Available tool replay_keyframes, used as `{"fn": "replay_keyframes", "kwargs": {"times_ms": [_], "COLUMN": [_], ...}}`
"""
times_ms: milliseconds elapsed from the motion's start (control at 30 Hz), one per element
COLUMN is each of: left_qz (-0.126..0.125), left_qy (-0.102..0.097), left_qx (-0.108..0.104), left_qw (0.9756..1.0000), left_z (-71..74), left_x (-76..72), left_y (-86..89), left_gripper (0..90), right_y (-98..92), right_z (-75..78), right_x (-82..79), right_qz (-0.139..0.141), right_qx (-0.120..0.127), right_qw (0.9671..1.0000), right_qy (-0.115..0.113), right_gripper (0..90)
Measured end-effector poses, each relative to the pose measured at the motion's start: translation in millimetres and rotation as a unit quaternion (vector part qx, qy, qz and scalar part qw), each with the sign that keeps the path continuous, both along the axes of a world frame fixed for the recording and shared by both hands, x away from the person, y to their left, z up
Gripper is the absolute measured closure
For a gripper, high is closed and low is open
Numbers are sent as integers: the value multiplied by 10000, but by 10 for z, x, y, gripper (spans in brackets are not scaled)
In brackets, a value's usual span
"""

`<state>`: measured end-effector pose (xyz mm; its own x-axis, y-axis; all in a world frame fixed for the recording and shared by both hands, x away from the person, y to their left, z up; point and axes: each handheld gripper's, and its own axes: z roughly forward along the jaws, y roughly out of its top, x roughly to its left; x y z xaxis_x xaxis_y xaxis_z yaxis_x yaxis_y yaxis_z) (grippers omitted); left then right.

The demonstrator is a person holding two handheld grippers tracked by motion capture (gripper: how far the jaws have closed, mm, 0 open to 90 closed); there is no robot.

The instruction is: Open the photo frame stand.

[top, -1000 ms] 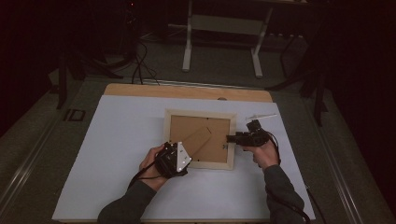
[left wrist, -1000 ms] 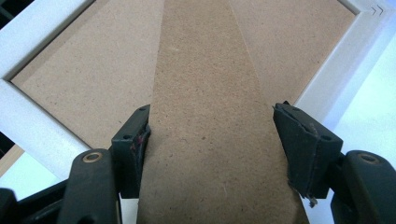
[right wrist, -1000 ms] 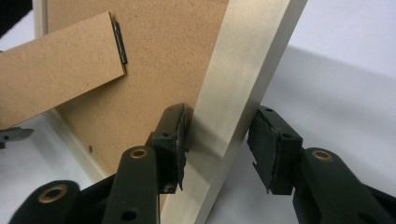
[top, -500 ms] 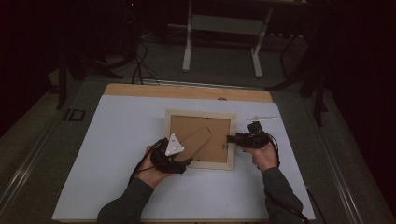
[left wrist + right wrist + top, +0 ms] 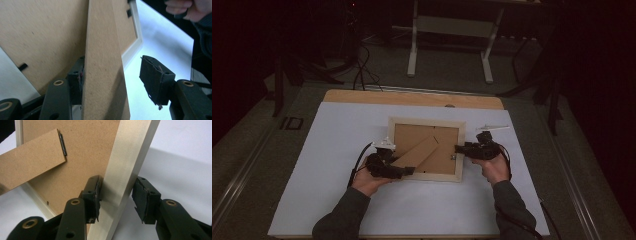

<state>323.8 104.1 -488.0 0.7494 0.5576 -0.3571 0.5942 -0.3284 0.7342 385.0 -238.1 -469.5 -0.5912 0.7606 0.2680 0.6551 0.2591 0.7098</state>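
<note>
The picture frame [image 5: 426,148] lies face down mid-desk [image 5: 337,150]. The right gripper [image 5: 116,200] straddles its smooth pale rail, fingers [image 5: 92,197] apart, no clamping evident. The left gripper [image 5: 117,80] has just been closing around the rough fibreboard easel stand [image 5: 105,65]; one finger touches, the other stands clear. Risk: uneven squeeze strains the stand's small metal hinge [image 5: 63,143], or the frame slides.

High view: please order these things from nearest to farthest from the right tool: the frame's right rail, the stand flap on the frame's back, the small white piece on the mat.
From the right tool:
1. Frame's right rail, between its jaws.
2. Small white piece, just beyond the tool, to its right.
3. Stand flap, across the frame's back, toward the left tool.
</note>
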Motion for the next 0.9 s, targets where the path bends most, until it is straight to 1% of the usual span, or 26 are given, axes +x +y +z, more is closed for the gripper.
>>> {"fn": "replay_keyframes", "kwargs": {"times_ms": [67,100,133,200,267,367,400,433,467,500,667,767,900], "left_qz": [-88,-132,-147,-86,-109,-162,-162,-170,-170,-169,-169,-133,-89], "left_qy": [135,167,151,107,94,-28,-28,-96,-96,-170,-328,-445,-542], "left_qx": [191,250,297,338,309,322,322,347,347,382,535,586,630], "left_qw": [9997,9995,9993,9993,9994,9993,9993,9992,9992,9990,9979,9972,9965], "left_z": [-27,-39,-45,-46,-43,-24,-24,-10,-10,-1,3,4,11], "left_x": [8,7,3,-1,-5,-30,-30,-41,-41,-50,-70,-80,-87], "left_y": [-30,-44,-50,-48,-44,-57,-57,-72,-72,-88,-133,-157,-183], "left_gripper": [473,478,498,557,587,609,614,619,620,623,625,630,637], "right_y": [3,4,5,6,9,9,9,7,7,10,17,17,4], "right_z": [4,6,8,13,17,18,18,18,18,19,44,66,83], "right_x": [-7,-11,-15,-25,-33,-42,-42,-49,-49,-54,-76,-93,-108], "right_qz": [-3,-7,1,6,9,4,4,-16,-16,-63,-106,-139,-216], "right_qx": [-16,-17,-17,-36,-49,-44,-44,-50,-50,-70,-151,-197,-159], "right_qw": [10000,10000,10000,10000,9999,9999,9999,9998,9998,9997,9991,9985,9978], "right_qy": [-12,-26,-46,-75,-90,-125,-125,-171,-171,-224,-375,-487,-606], "right_gripper": [577,577,577,577,577,578,578,579,579,579,583,587,595]}}
